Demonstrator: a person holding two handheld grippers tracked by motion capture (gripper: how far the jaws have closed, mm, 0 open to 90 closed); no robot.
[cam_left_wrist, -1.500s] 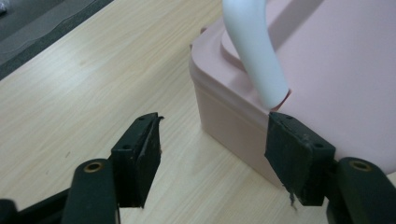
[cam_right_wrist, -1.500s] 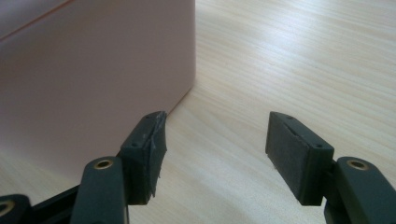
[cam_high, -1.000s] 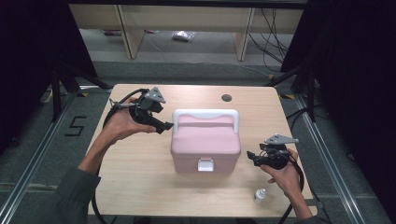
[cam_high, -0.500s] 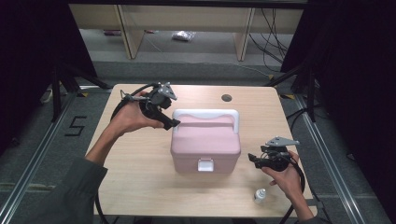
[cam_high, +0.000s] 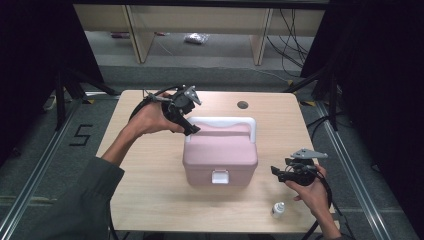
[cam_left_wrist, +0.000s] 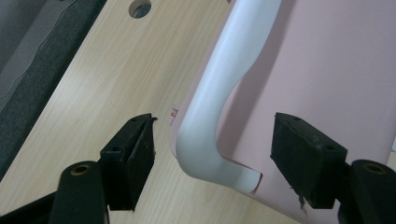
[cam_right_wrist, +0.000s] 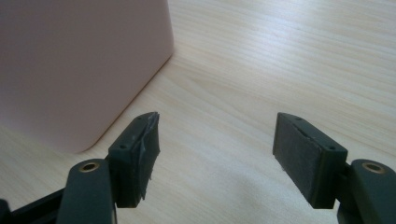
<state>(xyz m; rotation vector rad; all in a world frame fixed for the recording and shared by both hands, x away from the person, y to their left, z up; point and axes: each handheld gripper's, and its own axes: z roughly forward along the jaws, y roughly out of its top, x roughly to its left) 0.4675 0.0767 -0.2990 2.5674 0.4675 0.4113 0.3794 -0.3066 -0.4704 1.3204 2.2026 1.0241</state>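
Observation:
A pink box (cam_high: 220, 155) with a white handle (cam_high: 222, 121) and a white front latch (cam_high: 220, 176) stands mid-table. My left gripper (cam_high: 191, 130) is at the handle's left corner. In the left gripper view, its jaws (cam_left_wrist: 213, 135) stand open around the handle's bend (cam_left_wrist: 210, 121) without touching it, over the pink lid (cam_left_wrist: 322, 65). My right gripper (cam_high: 276, 172) hovers low to the right of the box. It (cam_right_wrist: 215, 130) is open, has just been opening a little further, and has only bare table between its pads. The box's side (cam_right_wrist: 79, 65) is at its left.
A small white bottle (cam_high: 278, 210) stands near the front edge of the wooden table (cam_high: 145, 170), just in front of my right hand. A round hole (cam_high: 242, 105) is in the tabletop at the back. Shelving and cables lie beyond the table.
My left gripper has moved right and a little up, from the left of the box to the handle's left corner. The right gripper has barely moved.

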